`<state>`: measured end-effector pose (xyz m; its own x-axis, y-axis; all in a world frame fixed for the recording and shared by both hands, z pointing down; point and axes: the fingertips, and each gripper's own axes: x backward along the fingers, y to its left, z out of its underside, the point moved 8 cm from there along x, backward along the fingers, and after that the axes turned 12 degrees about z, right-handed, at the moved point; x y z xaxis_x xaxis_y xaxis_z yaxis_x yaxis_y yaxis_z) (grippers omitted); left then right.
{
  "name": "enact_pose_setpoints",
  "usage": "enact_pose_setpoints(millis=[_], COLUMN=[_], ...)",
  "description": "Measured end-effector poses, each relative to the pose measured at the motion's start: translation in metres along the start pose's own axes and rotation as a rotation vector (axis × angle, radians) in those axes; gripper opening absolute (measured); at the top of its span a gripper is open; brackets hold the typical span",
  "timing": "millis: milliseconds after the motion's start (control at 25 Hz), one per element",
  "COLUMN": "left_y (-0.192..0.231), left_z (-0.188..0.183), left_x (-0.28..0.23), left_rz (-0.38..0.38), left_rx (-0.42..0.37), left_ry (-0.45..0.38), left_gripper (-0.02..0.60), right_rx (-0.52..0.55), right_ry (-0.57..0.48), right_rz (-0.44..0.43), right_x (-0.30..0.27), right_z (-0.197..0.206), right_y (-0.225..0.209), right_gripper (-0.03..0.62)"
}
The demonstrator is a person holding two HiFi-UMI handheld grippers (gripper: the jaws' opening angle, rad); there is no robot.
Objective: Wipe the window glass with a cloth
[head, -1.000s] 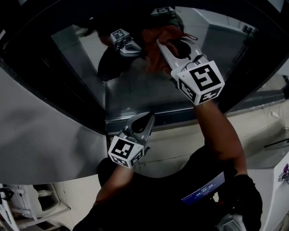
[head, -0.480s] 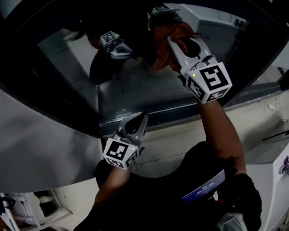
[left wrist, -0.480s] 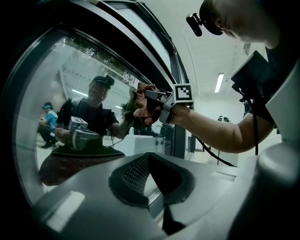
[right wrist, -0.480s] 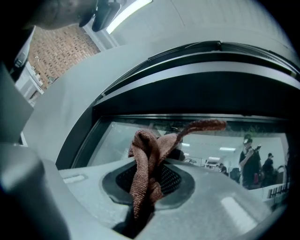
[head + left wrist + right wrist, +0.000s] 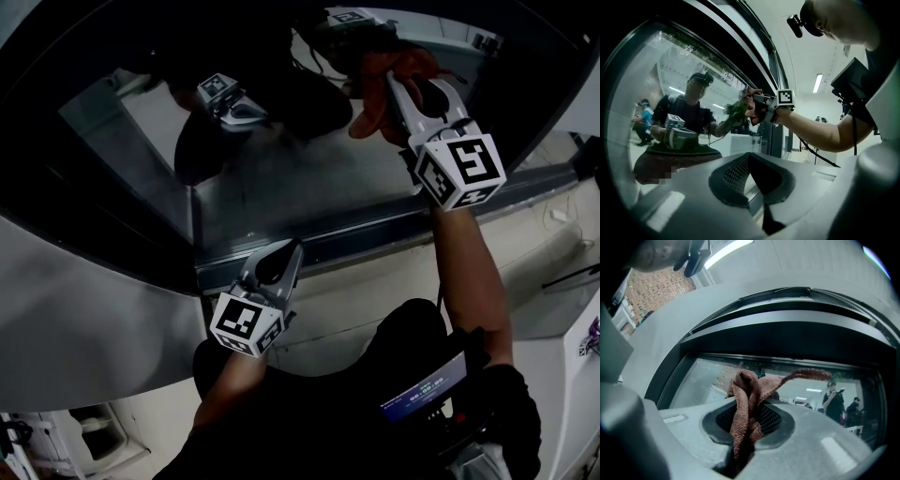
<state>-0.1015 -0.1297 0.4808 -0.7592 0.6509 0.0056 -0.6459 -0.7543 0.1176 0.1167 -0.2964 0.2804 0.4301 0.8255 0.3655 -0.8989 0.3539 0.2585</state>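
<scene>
light: dim head view | glare: reflections on glass (image 5: 281,178) | edges: fisheye, dark vignette

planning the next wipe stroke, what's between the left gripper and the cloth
In the head view, only bare window glass and its lower frame rail lie between the left gripper and the cloth.

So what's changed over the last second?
The right gripper, shut on the cloth, has swept rightward across the window glass, carrying the cloth with it. The left gripper has stayed low by the bottom frame, shut and empty, drifting only slightly left.
</scene>
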Motion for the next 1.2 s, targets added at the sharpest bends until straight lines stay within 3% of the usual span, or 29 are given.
enact_pose_setpoints(millis=[640,960,1200], left_y=[-0.003,-0.003,-0.006], left_z=[0.001,-0.002,0.002], left_x=[-0.001,0.001,0.003], left_rz=[0.013,0.01,0.017], left_rx=[-0.013,-0.01,0.006], left_ry=[0.016,0.013,0.005], left_gripper=[0.017,0.017,0.017], right_rx=[0.038,0.058,-0.024], right_ry=[0.054,0.058,0.067], right_rz=[0.227,0.283,0.277], right_x=[0.029,0.029,0.036], right_z=[0.028,0.032,0.02], right_y=[-0.082,-0.084,-0.073], right_gripper=[0.041,0.04,0.04])
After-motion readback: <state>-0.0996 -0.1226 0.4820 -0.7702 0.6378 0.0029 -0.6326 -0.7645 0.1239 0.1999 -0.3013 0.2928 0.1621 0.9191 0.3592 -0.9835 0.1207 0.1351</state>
